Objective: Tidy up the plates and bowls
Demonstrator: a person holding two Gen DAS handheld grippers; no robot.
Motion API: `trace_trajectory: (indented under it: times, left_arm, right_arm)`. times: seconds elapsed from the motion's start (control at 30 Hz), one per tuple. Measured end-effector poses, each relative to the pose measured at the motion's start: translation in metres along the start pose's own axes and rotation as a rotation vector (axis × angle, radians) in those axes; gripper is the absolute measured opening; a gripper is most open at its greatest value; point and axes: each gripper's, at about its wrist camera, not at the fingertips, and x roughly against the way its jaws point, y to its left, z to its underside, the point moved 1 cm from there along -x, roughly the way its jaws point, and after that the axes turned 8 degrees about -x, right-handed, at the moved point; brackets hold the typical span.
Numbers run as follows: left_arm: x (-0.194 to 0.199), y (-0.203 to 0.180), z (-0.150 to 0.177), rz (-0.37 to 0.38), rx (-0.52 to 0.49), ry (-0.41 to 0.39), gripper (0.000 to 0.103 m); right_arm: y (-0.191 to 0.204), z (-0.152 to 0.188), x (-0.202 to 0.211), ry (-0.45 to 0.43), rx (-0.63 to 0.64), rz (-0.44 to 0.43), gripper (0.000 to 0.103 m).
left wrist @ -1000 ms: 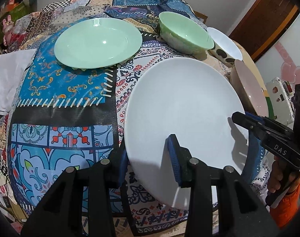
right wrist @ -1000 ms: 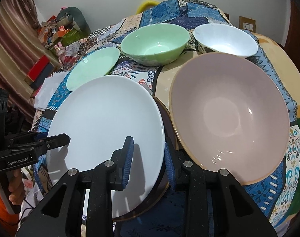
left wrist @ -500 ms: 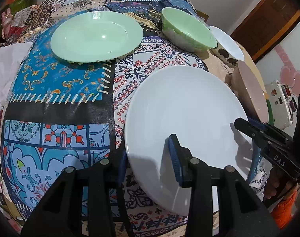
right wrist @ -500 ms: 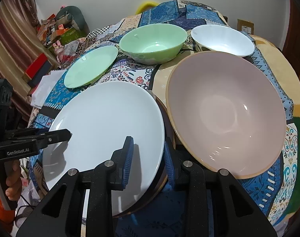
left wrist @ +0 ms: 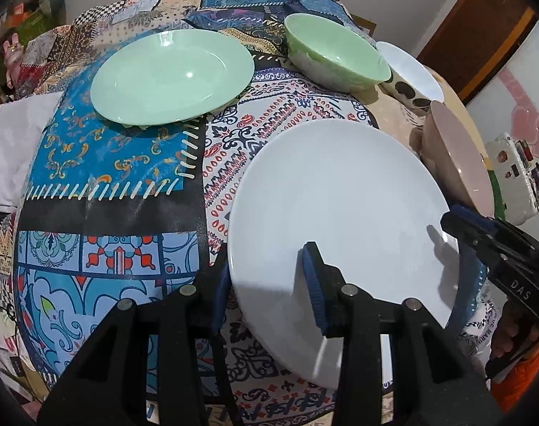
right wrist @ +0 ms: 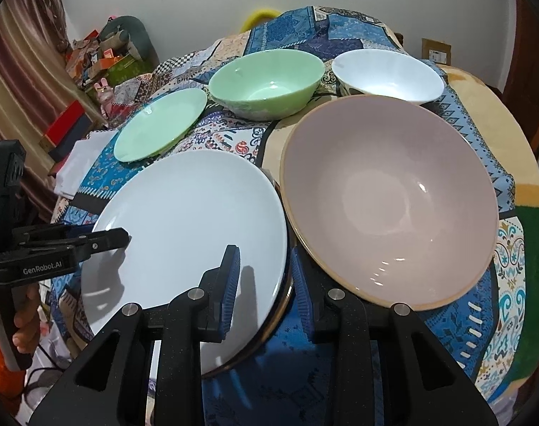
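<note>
Grippers first: the left gripper (left wrist: 267, 284) is clamped on the near left rim of the big white plate (left wrist: 340, 206), one pad on top and the other underneath. The right gripper (right wrist: 264, 284) pinches the same plate's opposite edge, also catching a dark-rimmed plate (right wrist: 282, 305) stacked right under it, so the jaws are only narrowly apart on both. The plate looks tilted, held between the two. Just right of it sits a wide pink bowl (right wrist: 386, 195), its rim almost touching the plate. Farther back on the patchwork tablecloth (left wrist: 102, 177) are a green plate (left wrist: 172, 76), a green bowl (right wrist: 266, 83) and a white bowl (right wrist: 386, 74), the two bowls side by side.
</note>
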Motion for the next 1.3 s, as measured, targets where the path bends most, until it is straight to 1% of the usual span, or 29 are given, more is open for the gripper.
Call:
trace_trajectory:
  times: [0.13,0.23,0.3,0.43,0.47,0.53,0.6,0.63,0.67,0.73,0.8,0.87,0.9,0.97,1.03,1.1,1.3]
  left_arm:
    - [0.007,0.000,0.000,-0.007,-0.007,-0.020,0.039]
    - [0.022,-0.001,-0.002,-0.023,-0.027,-0.062,0.039]
    - [0.033,-0.001,-0.004,-0.042,-0.042,-0.087,0.039]
    - [0.052,0.005,-0.009,-0.066,-0.043,-0.129,0.040]
    - [0.057,0.008,-0.011,-0.073,-0.039,-0.143,0.041]
    - [0.068,0.014,-0.014,-0.091,-0.030,-0.170,0.047]
    - [0.079,0.021,-0.018,-0.119,-0.022,-0.203,0.054]
    - [0.084,0.025,-0.021,-0.134,-0.019,-0.216,0.056]
    - [0.088,0.029,-0.023,-0.145,-0.016,-0.223,0.059]
    - [0.093,0.039,-0.029,-0.162,-0.007,-0.233,0.060]
    - [0.097,0.051,-0.034,-0.184,0.006,-0.232,0.061]
    - [0.096,0.065,-0.039,-0.205,0.026,-0.222,0.063]
    - [0.095,0.073,-0.042,-0.215,0.036,-0.216,0.071]
    - [0.091,0.086,-0.046,-0.234,0.051,-0.216,0.082]
    - [0.086,0.098,-0.050,-0.249,0.062,-0.210,0.083]
    - [0.078,0.111,-0.056,-0.252,0.064,-0.185,0.083]
    - [0.045,0.144,-0.076,-0.267,0.076,-0.141,0.083]
  right_arm:
    - [0.000,0.000,0.007,-0.014,0.004,0.001,0.027]
    - [0.004,-0.001,0.014,-0.030,0.015,-0.007,0.027]
    - [0.009,-0.004,0.019,-0.052,0.031,0.003,0.027]
    - [0.021,-0.014,0.028,-0.087,0.052,-0.024,0.027]
    - [0.024,-0.016,0.029,-0.094,0.059,-0.027,0.027]
    - [0.031,-0.023,0.030,-0.109,0.072,-0.038,0.028]
    - [0.037,-0.028,0.029,-0.118,0.082,-0.045,0.030]
    - [0.040,-0.032,0.028,-0.124,0.088,-0.047,0.031]
    - [0.044,-0.036,0.026,-0.128,0.094,-0.047,0.034]
    - [0.049,-0.043,0.022,-0.135,0.097,-0.053,0.039]
    - [0.056,-0.051,0.016,-0.137,0.099,-0.064,0.052]
    - [0.060,-0.060,0.008,-0.135,0.092,-0.069,0.054]
    - [0.064,-0.064,0.002,-0.127,0.094,-0.077,0.054]
    - [0.070,-0.071,-0.006,-0.115,0.097,-0.081,0.054]
    - [0.079,-0.078,-0.019,-0.096,0.113,-0.082,0.054]
    - [0.087,-0.082,-0.030,-0.080,0.136,-0.071,0.054]
    - [0.106,-0.098,-0.067,-0.016,0.189,-0.061,0.054]
